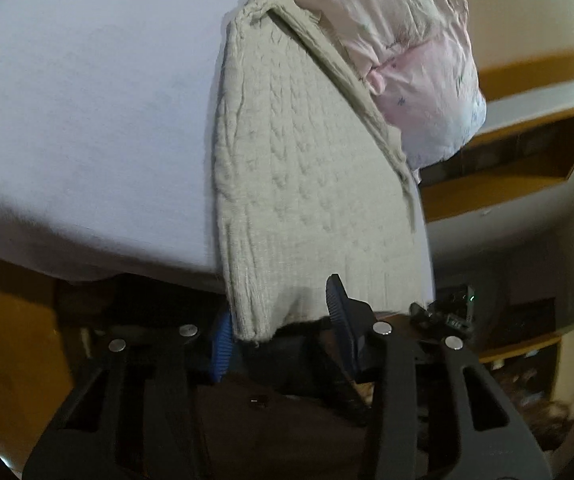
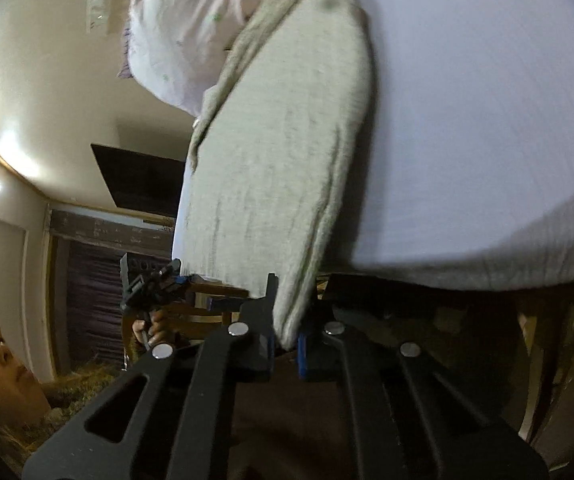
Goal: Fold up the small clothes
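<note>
A cream cable-knit sweater point(image 1: 299, 168) lies folded on the white table point(image 1: 87, 100), its near hem hanging over the front edge. My left gripper point(image 1: 279, 320) has its jaws spread, with the sweater's hem corner hanging between the blue pads; no clamp shows. In the right wrist view the sweater point(image 2: 279, 152) reaches down into my right gripper point(image 2: 287, 328), which is shut on its hem corner. My left gripper also shows in the right wrist view point(image 2: 155, 284), held in a hand.
A pink printed garment point(image 1: 419, 60) lies crumpled at the far end of the sweater; it also shows in the right wrist view point(image 2: 175, 40). White tabletop point(image 2: 487, 120) spreads beside the sweater. Wooden shelves point(image 1: 527, 148) and a dark screen point(image 2: 143, 180) stand beyond the table.
</note>
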### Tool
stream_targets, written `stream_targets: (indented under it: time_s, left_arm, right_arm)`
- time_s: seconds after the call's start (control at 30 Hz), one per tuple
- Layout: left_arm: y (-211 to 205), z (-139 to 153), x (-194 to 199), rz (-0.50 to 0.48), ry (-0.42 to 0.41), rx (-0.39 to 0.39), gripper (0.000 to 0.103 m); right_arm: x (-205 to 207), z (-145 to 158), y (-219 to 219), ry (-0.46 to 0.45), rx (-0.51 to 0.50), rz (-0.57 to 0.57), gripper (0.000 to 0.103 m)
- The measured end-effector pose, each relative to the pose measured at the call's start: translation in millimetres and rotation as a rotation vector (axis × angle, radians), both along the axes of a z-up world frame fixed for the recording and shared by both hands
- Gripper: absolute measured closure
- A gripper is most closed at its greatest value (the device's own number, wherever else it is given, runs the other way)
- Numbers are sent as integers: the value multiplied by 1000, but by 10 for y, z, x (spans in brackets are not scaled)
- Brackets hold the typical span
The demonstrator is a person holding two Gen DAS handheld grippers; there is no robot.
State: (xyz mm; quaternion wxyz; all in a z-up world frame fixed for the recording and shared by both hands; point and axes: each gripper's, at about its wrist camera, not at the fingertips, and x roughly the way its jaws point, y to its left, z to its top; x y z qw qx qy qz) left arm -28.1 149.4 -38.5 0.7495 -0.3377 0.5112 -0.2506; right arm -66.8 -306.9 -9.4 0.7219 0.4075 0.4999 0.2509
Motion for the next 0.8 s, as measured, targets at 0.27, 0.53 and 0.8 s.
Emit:
stream_targets:
  time_s: [0.27, 0.53, 0.8]
  left_arm:
    - [-39, 24, 81, 22, 96, 64, 80]
    - [-99, 464, 247, 13, -23, 65, 97]
    - [-16, 1200, 1585, 139, -256, 156, 97]
  right_arm:
    - [317, 689, -5, -209, -80, -22, 97]
    - [758, 1005, -20, -329, -59, -51, 97]
    - [1666, 1221, -403, -383, -82, -259, 97]
